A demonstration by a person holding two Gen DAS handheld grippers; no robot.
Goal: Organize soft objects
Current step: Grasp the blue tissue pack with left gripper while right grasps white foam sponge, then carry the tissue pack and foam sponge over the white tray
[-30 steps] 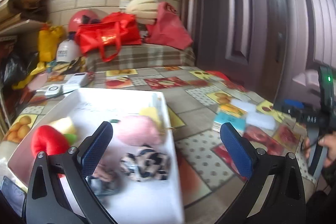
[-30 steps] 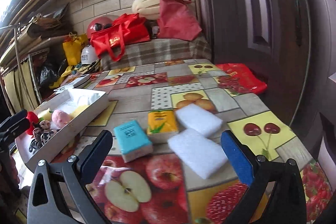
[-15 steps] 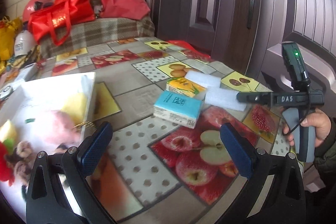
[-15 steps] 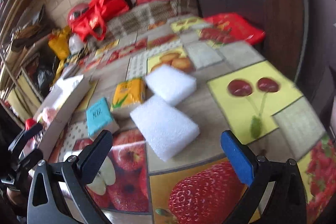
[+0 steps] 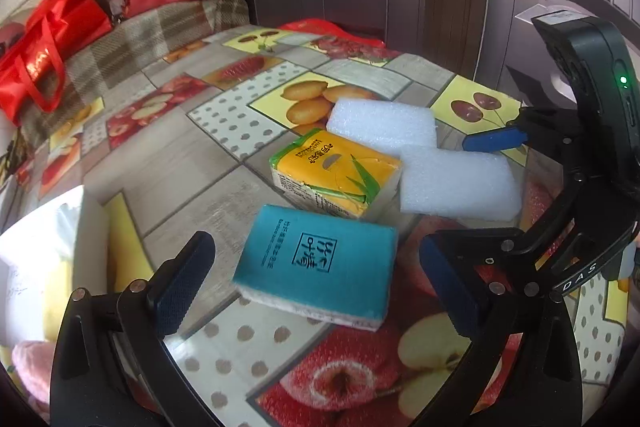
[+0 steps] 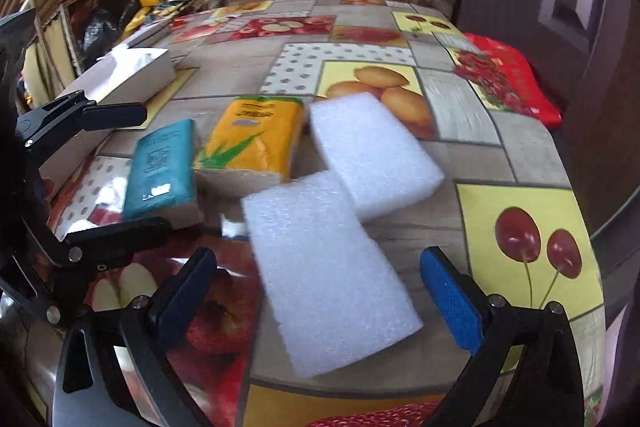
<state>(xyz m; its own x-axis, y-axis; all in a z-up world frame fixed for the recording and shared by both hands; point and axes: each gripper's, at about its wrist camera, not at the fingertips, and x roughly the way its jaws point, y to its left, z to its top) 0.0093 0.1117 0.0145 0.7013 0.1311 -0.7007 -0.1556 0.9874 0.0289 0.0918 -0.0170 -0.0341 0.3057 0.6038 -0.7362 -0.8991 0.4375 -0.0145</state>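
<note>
Left wrist: left gripper spread around teal pack; right gripper spread over near foam. Box holds some; four items left on table.

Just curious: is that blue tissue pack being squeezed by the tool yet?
No. The blue tissue pack lies flat on the table, untouched; the left gripper fingers stand open on either side.
</note>
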